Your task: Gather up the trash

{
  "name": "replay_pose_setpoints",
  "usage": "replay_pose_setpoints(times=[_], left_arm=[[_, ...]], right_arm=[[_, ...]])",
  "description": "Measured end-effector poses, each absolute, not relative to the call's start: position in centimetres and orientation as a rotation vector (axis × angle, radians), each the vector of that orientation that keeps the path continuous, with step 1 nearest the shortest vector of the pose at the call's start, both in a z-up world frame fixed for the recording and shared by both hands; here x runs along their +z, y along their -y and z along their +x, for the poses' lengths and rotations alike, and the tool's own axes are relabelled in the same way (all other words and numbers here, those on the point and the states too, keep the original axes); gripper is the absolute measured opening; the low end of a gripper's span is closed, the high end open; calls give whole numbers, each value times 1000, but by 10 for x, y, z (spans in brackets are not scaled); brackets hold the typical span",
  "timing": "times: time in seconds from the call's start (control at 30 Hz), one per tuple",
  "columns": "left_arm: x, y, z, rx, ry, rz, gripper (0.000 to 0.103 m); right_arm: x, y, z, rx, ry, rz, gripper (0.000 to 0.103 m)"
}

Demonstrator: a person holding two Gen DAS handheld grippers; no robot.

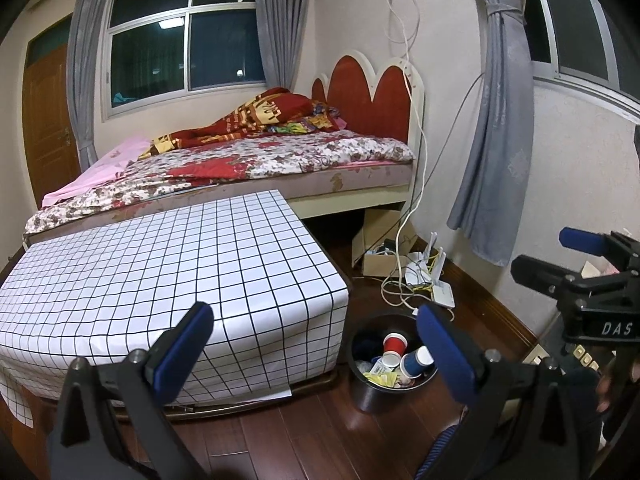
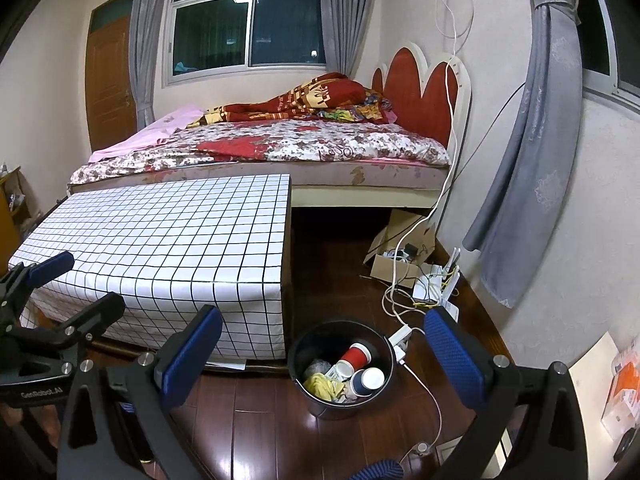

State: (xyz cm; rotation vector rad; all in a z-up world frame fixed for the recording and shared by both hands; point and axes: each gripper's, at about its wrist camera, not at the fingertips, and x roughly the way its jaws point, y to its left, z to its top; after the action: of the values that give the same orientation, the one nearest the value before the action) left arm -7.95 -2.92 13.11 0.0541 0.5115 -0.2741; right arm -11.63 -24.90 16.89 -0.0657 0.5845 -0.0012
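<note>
A black round bin (image 1: 368,394) (image 2: 320,404) stands on the wooden floor beside the checked table. Inside it lie a red paper cup (image 1: 394,345) (image 2: 356,357), a blue paper cup (image 1: 416,362) (image 2: 367,380), yellow wrappers (image 2: 322,386) and other scraps. My left gripper (image 1: 316,344) is open and empty, hovering above the table's corner and the bin. My right gripper (image 2: 322,354) is open and empty too, held above the bin. In the left wrist view the right gripper (image 1: 580,268) shows at the right edge; in the right wrist view the left gripper (image 2: 60,292) shows at the left edge.
A low table under a white checked cloth (image 1: 160,272) (image 2: 160,248) stands in front of the bed (image 1: 260,160) (image 2: 280,144). Cables, a white router (image 1: 434,280) (image 2: 436,284) and a cardboard box (image 1: 380,256) (image 2: 396,260) clutter the floor by the wall. Grey curtain (image 1: 492,140) hangs at right.
</note>
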Motion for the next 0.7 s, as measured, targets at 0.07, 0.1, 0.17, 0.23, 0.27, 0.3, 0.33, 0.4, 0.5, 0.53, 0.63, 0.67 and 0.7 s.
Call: replay_pose_setpoints(times=[0.07,0.1,0.17,0.23,0.27,0.3,0.33,0.4,0.5,0.53,0.63,0.67,0.7], left_arm=[[131,30,-80,-276,-512,53,102],[132,30,-80,-275,-510,54,102],[131,30,-80,-274,-511,55,102],[132,29,-80,-275,-508,55,102],[133,29,-80,-274,-508,55,102],[133,29,-80,-275,-508,56,102],[133,28,-79,-275,-507,56,102],[133,28,-79,-278,-510,55,102],[134,27,-79,-281,-511,56,102],[134,27,-79,-280,-511,55,102],[133,27,-79,-280,-511,55,102],[133,27,-79,-280,-511,55,102],[133,27,-79,-278,-510,56,102]], right_arm=[[169,249,-116,-2,-585,-66,102],[169,249,-116,-2,-585,-65,102],[169,249,-117,-2,-586,-66,102],[169,249,-116,-2,-586,-66,102],[169,249,-116,-2,-586,-66,102],[169,249,-116,-2,-586,-66,102],[169,249,-116,-1,-585,-67,102],[169,249,-116,-3,-586,-66,102],[169,249,-116,-2,-586,-66,102],[170,249,-117,-1,-584,-65,102],[171,250,-116,1,-581,-66,102],[171,251,-116,2,-581,-66,102],[171,252,-116,3,-581,-65,102]])
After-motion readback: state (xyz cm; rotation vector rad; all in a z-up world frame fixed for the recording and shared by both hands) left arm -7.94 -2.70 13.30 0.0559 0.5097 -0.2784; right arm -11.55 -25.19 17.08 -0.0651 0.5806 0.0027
